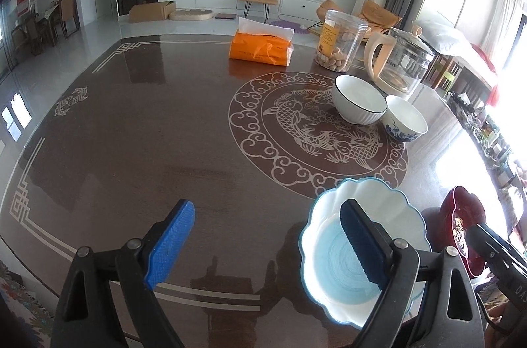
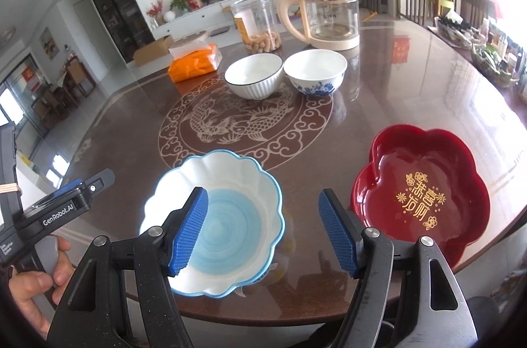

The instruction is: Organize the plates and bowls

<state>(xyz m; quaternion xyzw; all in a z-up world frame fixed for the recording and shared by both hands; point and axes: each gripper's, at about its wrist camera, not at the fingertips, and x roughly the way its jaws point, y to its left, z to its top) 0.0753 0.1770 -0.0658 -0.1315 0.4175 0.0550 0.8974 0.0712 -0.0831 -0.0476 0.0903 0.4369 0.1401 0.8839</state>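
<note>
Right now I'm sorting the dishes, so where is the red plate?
In the right wrist view the red plate sits low right near the table edge, beside and apart from the blue scalloped plate.

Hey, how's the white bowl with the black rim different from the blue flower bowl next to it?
The black-rimmed bowl has a plain white, vertically ribbed outside; the blue-flowered bowl has a smooth outside painted with blue flowers. The black-rimmed bowl carries a thin dark line around its lip, while the blue-flowered bowl's lip looks plain white. The black-rimmed bowl sits nearer the orange tissue pack; the blue-flowered bowl sits in front of the glass kettle. Both stand upright, empty, white inside, side by side.
</note>
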